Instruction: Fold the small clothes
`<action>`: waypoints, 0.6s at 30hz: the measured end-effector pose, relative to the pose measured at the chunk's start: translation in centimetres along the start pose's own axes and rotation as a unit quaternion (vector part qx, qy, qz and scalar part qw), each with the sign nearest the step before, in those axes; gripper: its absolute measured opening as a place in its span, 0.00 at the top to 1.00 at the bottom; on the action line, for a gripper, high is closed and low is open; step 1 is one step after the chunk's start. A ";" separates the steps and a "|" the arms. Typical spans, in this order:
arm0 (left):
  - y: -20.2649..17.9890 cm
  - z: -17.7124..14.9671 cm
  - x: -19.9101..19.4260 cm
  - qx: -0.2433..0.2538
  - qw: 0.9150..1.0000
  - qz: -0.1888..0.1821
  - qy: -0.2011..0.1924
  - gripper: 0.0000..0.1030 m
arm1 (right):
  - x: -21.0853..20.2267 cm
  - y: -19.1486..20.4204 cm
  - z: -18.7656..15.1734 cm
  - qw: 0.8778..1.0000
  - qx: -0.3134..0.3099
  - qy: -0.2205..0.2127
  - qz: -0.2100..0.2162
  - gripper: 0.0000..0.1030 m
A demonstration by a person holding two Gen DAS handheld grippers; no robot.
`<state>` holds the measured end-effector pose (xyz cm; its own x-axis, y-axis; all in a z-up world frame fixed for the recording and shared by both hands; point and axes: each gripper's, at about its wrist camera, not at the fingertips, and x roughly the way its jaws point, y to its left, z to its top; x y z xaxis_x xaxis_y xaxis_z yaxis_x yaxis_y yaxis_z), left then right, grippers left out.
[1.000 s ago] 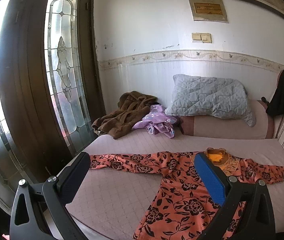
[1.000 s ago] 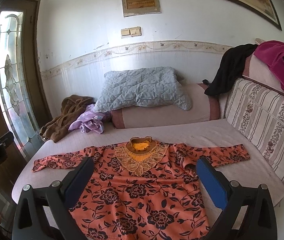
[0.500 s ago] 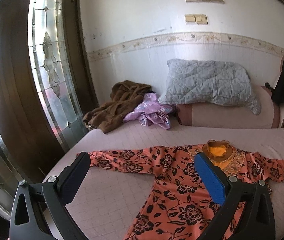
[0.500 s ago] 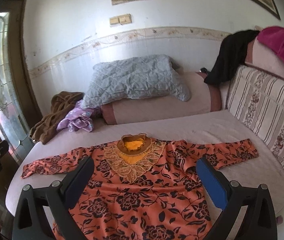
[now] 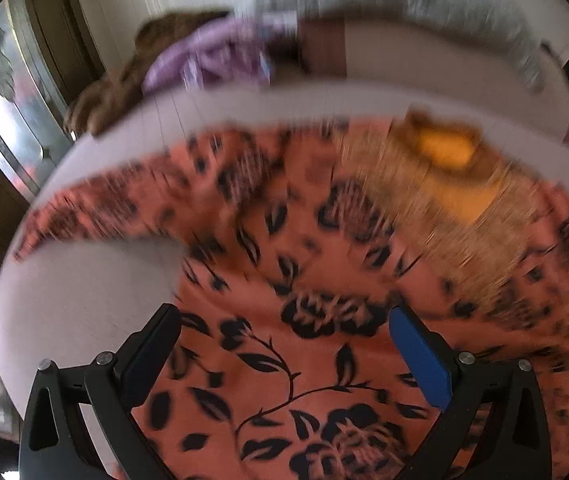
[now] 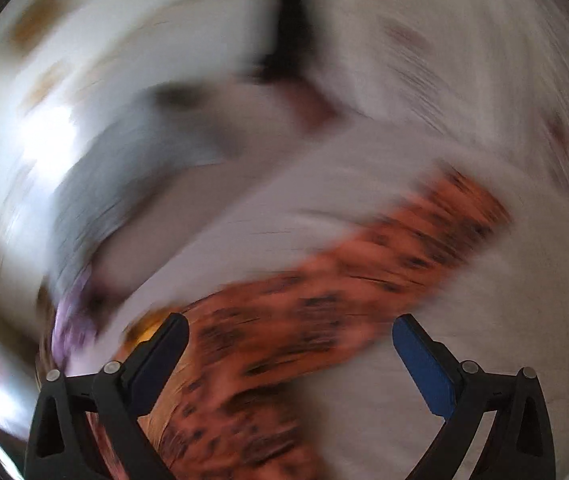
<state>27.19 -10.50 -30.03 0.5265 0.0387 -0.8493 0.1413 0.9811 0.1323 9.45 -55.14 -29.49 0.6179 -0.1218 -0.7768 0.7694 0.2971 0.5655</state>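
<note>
Both tools (left (image 5: 284, 344), right (image 6: 290, 346)) gape over the flat orange blouse (image 5: 324, 280).

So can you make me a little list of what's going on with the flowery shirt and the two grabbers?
shirt: orange flowery shirt, lying spread on the bed
left gripper: open, over the shirt's body
right gripper: open, over a sleeve
held: nothing
picture: blurry, most of all the right view

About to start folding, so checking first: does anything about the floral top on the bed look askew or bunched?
Nothing stands out. The orange floral top lies spread flat on the bed, sleeve stretched out. Both views are motion-blurred, so small wrinkles cannot be ruled out.
</note>
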 end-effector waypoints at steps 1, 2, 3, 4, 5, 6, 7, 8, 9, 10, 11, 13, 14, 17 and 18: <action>-0.3 -0.1 1.1 0.006 1.000 -0.003 0.022 0.00 | 0.6 -2.8 1.1 0.998 0.057 0.008 0.019 0.04; -0.6 0.0 2.2 0.009 0.999 -0.019 0.045 0.00 | 1.1 -5.5 2.1 0.993 0.114 0.012 0.036 0.07; -0.8 0.0 2.6 0.009 0.998 -0.025 0.048 0.00 | 1.2 -7.5 2.8 0.988 0.150 0.008 0.035 0.12; -0.9 0.1 2.9 0.008 0.999 -0.023 0.047 0.00 | 1.3 -8.7 3.5 0.985 0.167 0.003 0.028 0.13; -1.1 0.2 3.1 0.009 0.999 -0.018 0.044 0.00 | 1.6 -9.7 4.2 0.984 0.176 0.001 0.018 0.17; -1.3 0.2 3.3 0.010 0.999 -0.017 0.042 0.00 | 1.9 -10.3 4.6 0.983 0.183 0.003 0.009 0.21; -1.4 0.2 3.5 0.008 0.999 -0.020 0.042 0.00 | 2.6 -11.0 5.1 0.981 0.193 0.007 0.004 0.26; -1.5 0.2 3.7 0.002 0.999 -0.025 0.043 0.00 | 3.4 -11.6 5.4 0.979 0.205 0.013 0.002 0.27; -1.3 -0.1 3.9 -0.012 0.998 -0.035 0.044 0.00 | 4.4 -12.3 5.7 0.975 0.219 0.020 0.004 0.28; -1.2 0.0 4.4 -0.025 0.998 -0.041 0.043 0.00 | 5.1 -12.7 6.3 0.973 0.231 0.016 0.012 0.29; -1.0 -0.2 4.5 -0.039 0.998 -0.047 0.033 0.00 | 5.2 -12.6 6.6 0.973 0.231 0.008 0.016 0.29; -1.1 -1.1 4.2 -0.038 0.998 -0.045 0.010 0.00 | 5.9 -12.3 7.9 0.976 0.217 -0.012 0.029 0.35; -1.3 -1.4 4.2 -0.035 0.999 -0.042 0.004 0.00 | 6.6 -12.2 8.4 0.978 0.206 -0.015 0.029 0.40; -1.6 -1.6 4.3 -0.039 0.998 -0.039 0.010 0.00 | 8.5 -12.9 8.7 0.979 0.201 -0.019 0.017 0.86; -1.7 -1.5 4.3 -0.034 0.998 -0.039 0.019 0.00 | 8.6 -13.0 8.8 0.978 0.208 -0.019 0.021 0.90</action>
<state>27.96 -11.73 -34.67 0.4831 -0.0330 -0.8750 0.1225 0.9920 0.0302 6.17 -68.38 -41.05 0.6503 -0.1557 -0.7435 0.7373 -0.1064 0.6671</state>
